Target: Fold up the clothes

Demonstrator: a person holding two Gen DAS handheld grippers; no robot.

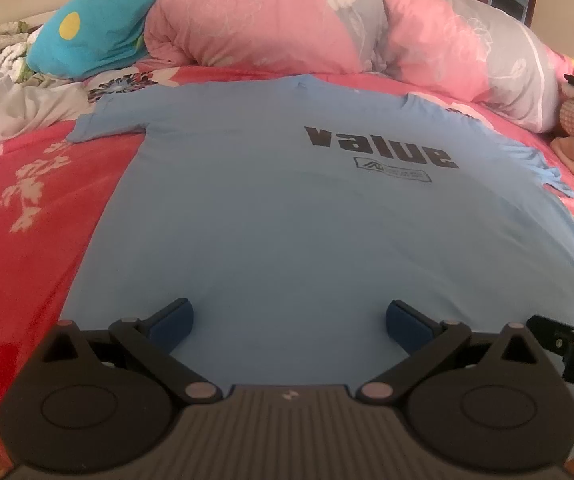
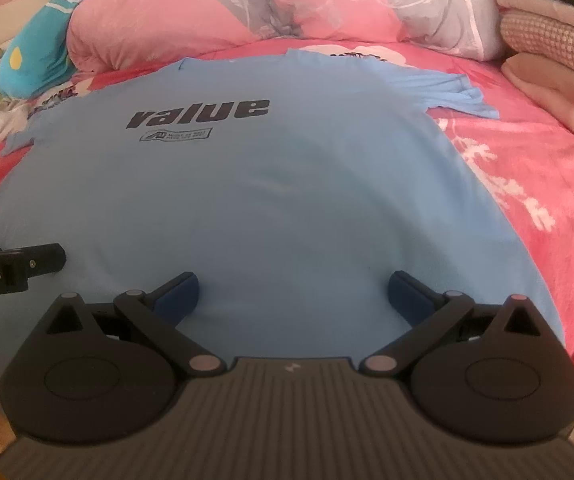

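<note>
A light blue T-shirt (image 1: 287,208) (image 2: 271,184) with black "value" lettering lies flat on the bed, collar far from me, both short sleeves spread out. My left gripper (image 1: 289,326) hovers open over the shirt's near hem on the left half, nothing between its blue pads (image 1: 171,328). My right gripper (image 2: 293,300) stands open over the hem on the right half, also holding nothing. Each view shows the other tool at its edge: the right gripper's finger (image 1: 559,338) and the left gripper's body (image 2: 11,266).
The red floral bedsheet (image 1: 27,208) (image 2: 527,184) surrounds the shirt. A rolled pink and grey quilt (image 1: 327,24) and a teal plush (image 1: 99,28) lie behind the collar. Folded clothes (image 2: 555,64) are stacked at the far right. Crumpled white fabric (image 1: 3,92) lies far left.
</note>
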